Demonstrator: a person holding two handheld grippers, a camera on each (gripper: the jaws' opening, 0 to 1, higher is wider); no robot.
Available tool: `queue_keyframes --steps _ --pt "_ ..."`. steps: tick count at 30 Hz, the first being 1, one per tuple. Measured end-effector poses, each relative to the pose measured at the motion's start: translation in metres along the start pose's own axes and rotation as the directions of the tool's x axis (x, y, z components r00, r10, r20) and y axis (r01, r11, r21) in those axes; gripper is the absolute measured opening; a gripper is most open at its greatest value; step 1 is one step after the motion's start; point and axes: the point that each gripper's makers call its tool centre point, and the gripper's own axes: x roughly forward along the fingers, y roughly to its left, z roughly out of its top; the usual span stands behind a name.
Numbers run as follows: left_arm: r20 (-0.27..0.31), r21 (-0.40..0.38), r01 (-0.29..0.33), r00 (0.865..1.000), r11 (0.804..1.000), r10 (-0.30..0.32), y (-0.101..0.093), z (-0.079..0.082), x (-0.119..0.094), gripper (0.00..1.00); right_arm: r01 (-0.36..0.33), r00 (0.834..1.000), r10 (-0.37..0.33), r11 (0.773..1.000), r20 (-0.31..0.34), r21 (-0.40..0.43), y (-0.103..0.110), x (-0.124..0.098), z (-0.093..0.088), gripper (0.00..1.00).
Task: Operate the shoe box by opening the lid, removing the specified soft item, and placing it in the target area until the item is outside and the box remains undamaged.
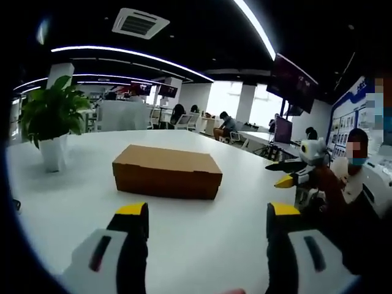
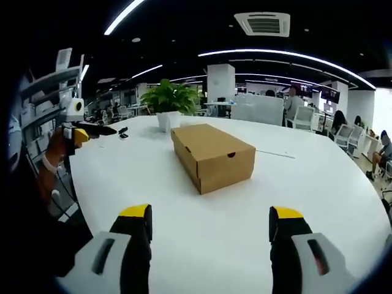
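Plant [image 1: 54, 113] in a white pot stands at the left of the left gripper view, on the white tabletop [image 1: 202, 226]. Just right of it, near the middle of the tabletop, lies the box [image 1: 166, 170], brown cardboard, lid shut, apart from everything else. The left tongs [image 1: 207, 220] rise from the bottom of this view with yellow-tipped jaws spread wide and nothing between them, well short of the box. At the far right edge the right tongs [image 1: 288, 174] come in, held up off the tabletop edge; their yellow tip and a dark jaw point left, but how far apart the jaws are cannot be told from here. A person sits behind them, and more people sit at desks in the office beyond.

In the right gripper view the left tongs [image 2: 86, 131] show at the far left, a hand [image 2: 52, 156] behind them, above the tabletop's edge. A small dark thing [image 2: 123, 132] lies on the tabletop just right of them, too small to name. The plant [image 2: 168, 101] stands farther back. The box [image 2: 212, 156] sits in front of it, one corner toward the camera, a small notch in its end face. The right tongs [image 2: 209, 222] stand wide apart at the bottom, empty, clear of the box.
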Motion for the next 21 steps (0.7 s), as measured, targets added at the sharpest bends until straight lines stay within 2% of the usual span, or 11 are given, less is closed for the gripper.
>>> queue_keyframes --steps 21 --pt "-0.055 0.066 0.037 0.998 0.997 -0.034 0.006 0.009 0.021 0.81 -0.026 1.000 0.026 0.998 0.001 0.055 -0.004 0.012 0.001 0.81"
